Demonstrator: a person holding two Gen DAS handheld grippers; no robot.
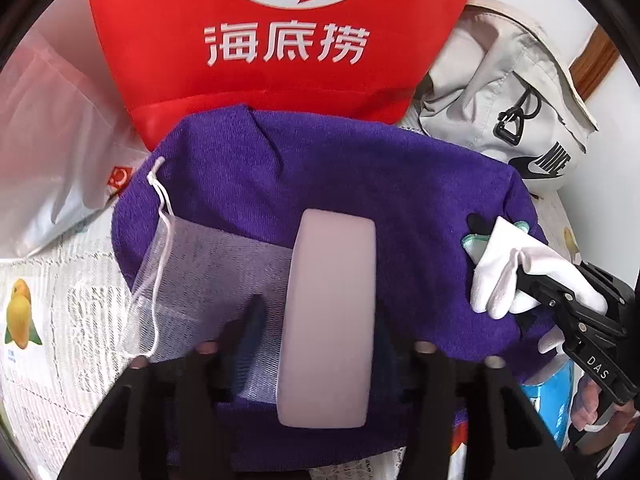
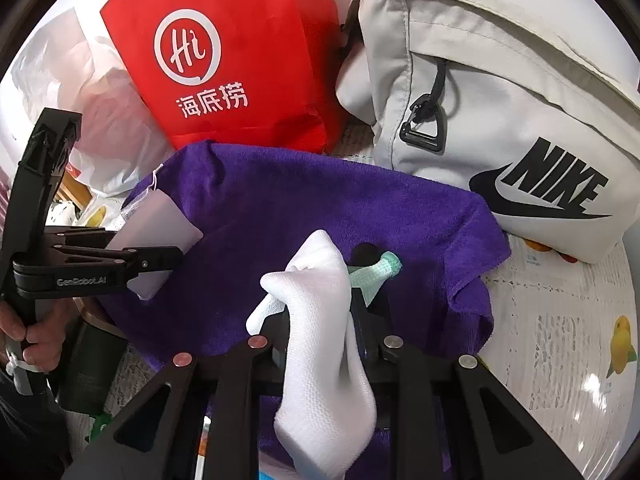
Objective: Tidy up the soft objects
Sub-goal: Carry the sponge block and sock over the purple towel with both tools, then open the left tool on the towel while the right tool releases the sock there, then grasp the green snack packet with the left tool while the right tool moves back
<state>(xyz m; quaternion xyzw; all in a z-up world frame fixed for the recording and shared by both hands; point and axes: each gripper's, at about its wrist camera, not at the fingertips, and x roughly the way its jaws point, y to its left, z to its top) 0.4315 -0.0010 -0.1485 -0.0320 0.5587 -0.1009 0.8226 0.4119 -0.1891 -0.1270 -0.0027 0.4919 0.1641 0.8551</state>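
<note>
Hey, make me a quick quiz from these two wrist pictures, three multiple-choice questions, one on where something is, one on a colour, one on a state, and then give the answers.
1. Where does the red bag stand?
A. Behind the towel, left of the grey Nike bag
B. In front of the towel
C. On top of the Nike bag

2. What colour is the towel?
A. Green
B. Purple
C. Yellow

3. What is between the right gripper's jaws?
A. Nothing
B. A mesh pouch
C. A white sock

Answers:
1 A: the right wrist view shows it upright beyond the towel's far edge, with the Nike bag to its right.
2 B: both views show purple terry cloth.
3 C: the white sock hangs between them over the towel.
</note>
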